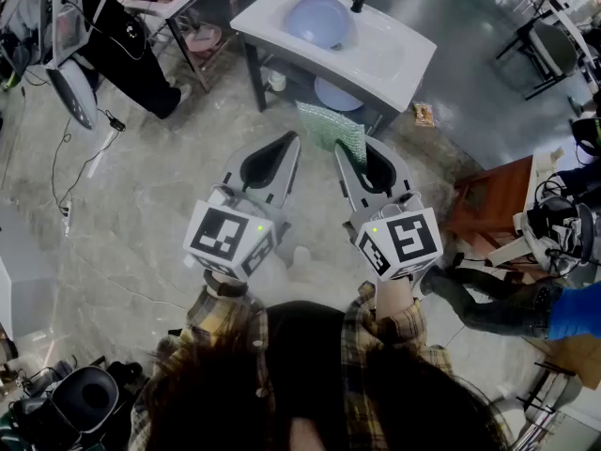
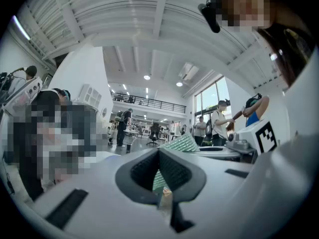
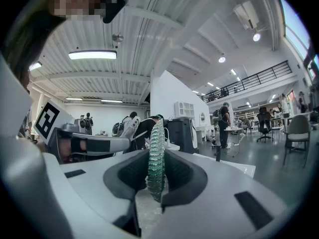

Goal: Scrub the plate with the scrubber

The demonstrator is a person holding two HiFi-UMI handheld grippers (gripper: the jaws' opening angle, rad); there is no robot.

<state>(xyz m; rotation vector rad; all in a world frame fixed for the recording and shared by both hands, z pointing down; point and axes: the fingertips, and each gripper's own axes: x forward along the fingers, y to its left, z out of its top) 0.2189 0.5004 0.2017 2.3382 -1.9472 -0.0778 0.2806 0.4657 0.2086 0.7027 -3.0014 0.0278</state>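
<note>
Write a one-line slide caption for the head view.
Right gripper clamps the green scrubber, left gripper shut, both held short of the white sink holding the blue plate.

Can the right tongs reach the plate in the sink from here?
Probably not yet: the plate lies in the sink, well beyond the right tongs holding the scrubber. Nothing blocks the way, though.

The left gripper (image 1: 293, 141) and the right gripper (image 1: 341, 150) are pale grey plastic. Each has two broad jaws curving round a dark, teardrop-shaped opening lined with ribbed black padding. Each carries a white cube (image 1: 230, 238) printed with black square markers and showing a small green light. The sleeves (image 1: 222, 314) are yellow-and-dark plaid, and the hair (image 1: 310, 383) is dark.
</note>
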